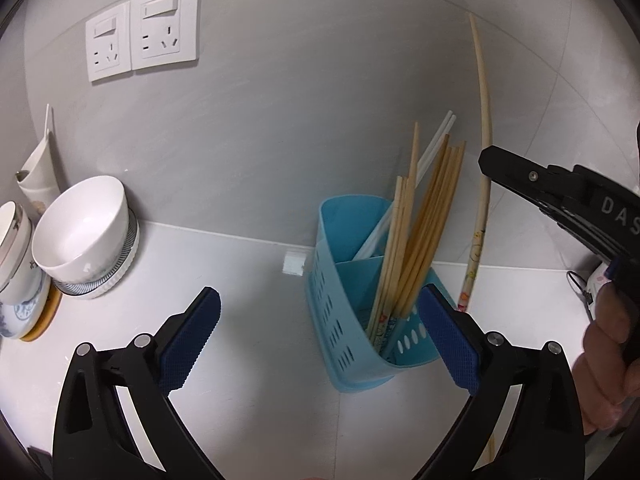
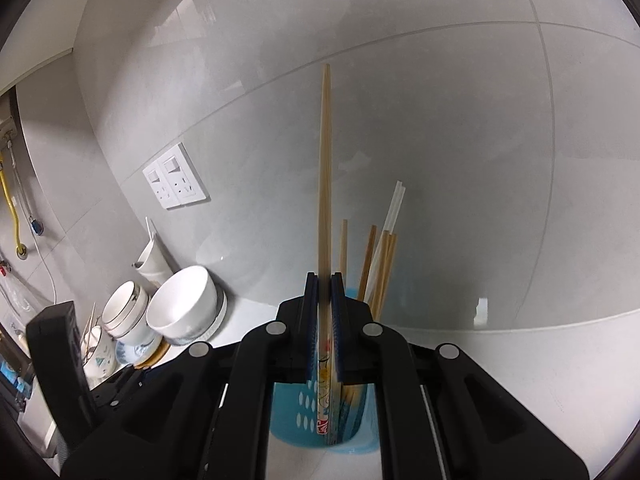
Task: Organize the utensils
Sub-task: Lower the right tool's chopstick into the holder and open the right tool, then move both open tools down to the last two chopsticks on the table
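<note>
A light blue perforated utensil holder (image 1: 352,320) stands on the white counter by the wall, holding several wooden chopsticks (image 1: 420,232) and white ones. My left gripper (image 1: 320,328) is open and empty, its blue pads on either side of the holder's front. My right gripper (image 2: 325,296) is shut on a long wooden chopstick (image 2: 325,168) with a patterned end, held upright above the holder (image 2: 288,412). From the left wrist view this chopstick (image 1: 482,120) rises to the right of the holder, pinched by the right gripper (image 1: 486,162).
White bowls (image 1: 80,232) are stacked on plates at the left, with a white cup holder (image 1: 38,168) behind them. Wall sockets (image 1: 144,32) sit above. Scissors (image 1: 580,288) lie at the right. The left gripper body (image 2: 60,360) shows at the right wrist view's lower left.
</note>
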Tool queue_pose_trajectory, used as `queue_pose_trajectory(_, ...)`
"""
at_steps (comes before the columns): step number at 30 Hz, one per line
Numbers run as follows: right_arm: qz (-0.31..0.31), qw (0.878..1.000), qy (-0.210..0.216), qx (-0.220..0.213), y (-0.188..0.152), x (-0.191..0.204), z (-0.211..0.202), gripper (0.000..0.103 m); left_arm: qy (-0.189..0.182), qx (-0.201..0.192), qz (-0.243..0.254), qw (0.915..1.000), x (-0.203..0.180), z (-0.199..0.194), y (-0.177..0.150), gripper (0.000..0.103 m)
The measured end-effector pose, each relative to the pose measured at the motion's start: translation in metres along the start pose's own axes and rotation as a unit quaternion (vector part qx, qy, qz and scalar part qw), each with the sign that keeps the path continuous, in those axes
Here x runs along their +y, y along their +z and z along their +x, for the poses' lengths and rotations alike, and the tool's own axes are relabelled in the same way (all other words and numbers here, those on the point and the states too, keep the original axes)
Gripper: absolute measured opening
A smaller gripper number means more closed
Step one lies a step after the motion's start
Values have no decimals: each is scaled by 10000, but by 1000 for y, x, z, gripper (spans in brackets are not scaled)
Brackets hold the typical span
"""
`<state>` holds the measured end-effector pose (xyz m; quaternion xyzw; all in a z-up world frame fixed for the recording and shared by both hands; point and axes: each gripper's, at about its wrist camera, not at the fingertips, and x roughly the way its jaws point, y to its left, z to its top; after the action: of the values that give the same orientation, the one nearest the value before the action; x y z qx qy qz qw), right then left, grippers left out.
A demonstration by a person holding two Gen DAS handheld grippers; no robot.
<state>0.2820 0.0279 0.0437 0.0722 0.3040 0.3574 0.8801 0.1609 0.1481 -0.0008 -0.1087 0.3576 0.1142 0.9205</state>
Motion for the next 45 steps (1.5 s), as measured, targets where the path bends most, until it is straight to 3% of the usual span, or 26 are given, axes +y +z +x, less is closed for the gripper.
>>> queue_pose_trajectory(26, -134, 9987, -320, 379, -38, 1, 27, 10, 201, 109, -41, 9997, 11, 1, -2, 97)
queue_pose_trajectory(32, -227, 9973, -567, 417, -36, 2, 9, 41, 239, 54, -61, 9997, 8, -9, -3, 97)
queue_pose_trajectory(34, -216, 9965, -660, 469, -35, 0, 2, 44, 269, 41, -49, 9996, 6, -13, -4, 97)
queue_pose_trajectory(39, -84, 9944, -847, 620, -38, -12, -21, 69, 330, 99, -22, 9994, -5, -22, -8, 97)
queue_pose_trajectory(45, 192, 9879, -1317, 798, -49, -37, -54, 85, 313, 304, 73, 9990, -32, -34, -20, 97)
